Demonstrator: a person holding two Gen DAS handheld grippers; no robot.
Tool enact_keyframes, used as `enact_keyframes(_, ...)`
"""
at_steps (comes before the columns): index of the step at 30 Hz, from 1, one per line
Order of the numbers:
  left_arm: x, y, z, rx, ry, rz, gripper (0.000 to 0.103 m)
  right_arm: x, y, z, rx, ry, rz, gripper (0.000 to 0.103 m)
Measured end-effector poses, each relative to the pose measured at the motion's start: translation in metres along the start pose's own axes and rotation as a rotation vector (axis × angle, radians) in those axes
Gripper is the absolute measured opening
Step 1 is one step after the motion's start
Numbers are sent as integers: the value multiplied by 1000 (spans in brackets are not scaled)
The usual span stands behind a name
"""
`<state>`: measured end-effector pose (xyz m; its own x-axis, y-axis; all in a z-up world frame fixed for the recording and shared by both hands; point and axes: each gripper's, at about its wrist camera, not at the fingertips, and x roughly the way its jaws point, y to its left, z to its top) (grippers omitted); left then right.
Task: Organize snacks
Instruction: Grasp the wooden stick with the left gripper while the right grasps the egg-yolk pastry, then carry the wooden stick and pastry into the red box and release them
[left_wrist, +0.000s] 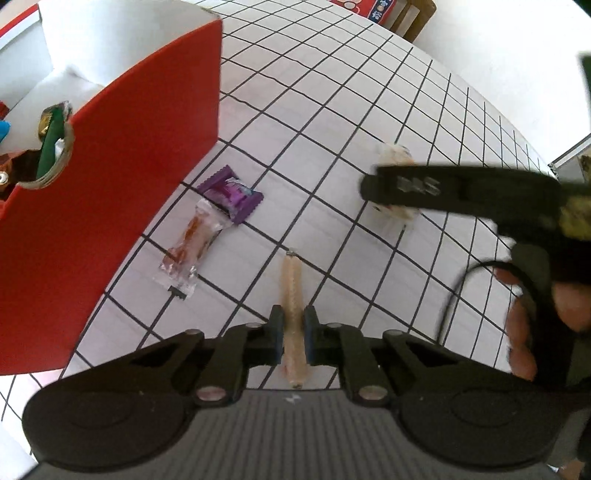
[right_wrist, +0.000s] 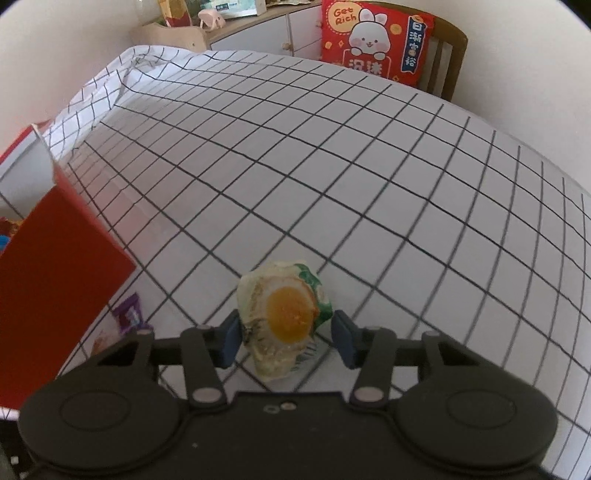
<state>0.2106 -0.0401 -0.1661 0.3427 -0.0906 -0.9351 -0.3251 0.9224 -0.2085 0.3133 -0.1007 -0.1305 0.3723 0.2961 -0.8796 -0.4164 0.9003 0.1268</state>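
My left gripper (left_wrist: 293, 332) is shut on a thin beige stick snack (left_wrist: 291, 280), which lies lengthwise on the checked tablecloth (left_wrist: 351, 110). In the right wrist view my right gripper (right_wrist: 284, 332) straddles a crumpled packet printed with an egg yolk (right_wrist: 284, 314). The left pad is at the packet's edge, and a small gap shows at the right pad. The same packet (left_wrist: 393, 155) shows in the left wrist view, partly hidden behind the right gripper's black body. A red box (left_wrist: 110, 184) with several snacks inside stands at the left.
A purple packet (left_wrist: 231, 195) and a clear-wrapped orange snack (left_wrist: 192, 243) lie beside the red box (right_wrist: 55, 277). A person's hand (left_wrist: 524, 332) holds the right gripper. A chair with a red cushion (right_wrist: 373, 40) and a cabinet (right_wrist: 258, 33) stand beyond the table's far edge.
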Motion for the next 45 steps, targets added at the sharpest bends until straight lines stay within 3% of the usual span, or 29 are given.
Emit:
enact_keyframes(12, -22, 1, -12, 26, -30, -11, 11, -62, -11, -47, 10, -23, 34, 49)
enact_keyframes(25, -104, 18, -24, 67, -131, -28, 11, -138, 0, -84, 58, -99, 73, 49)
enact_keyframes(36, -173, 47, -31, 85, -211, -65, 11, -179, 42, -82, 29, -166, 106, 50)
enact_keyframes(45, -202, 87, -13, 103, -257, -71, 11, -187, 91, -58, 2, -216, 124, 50)
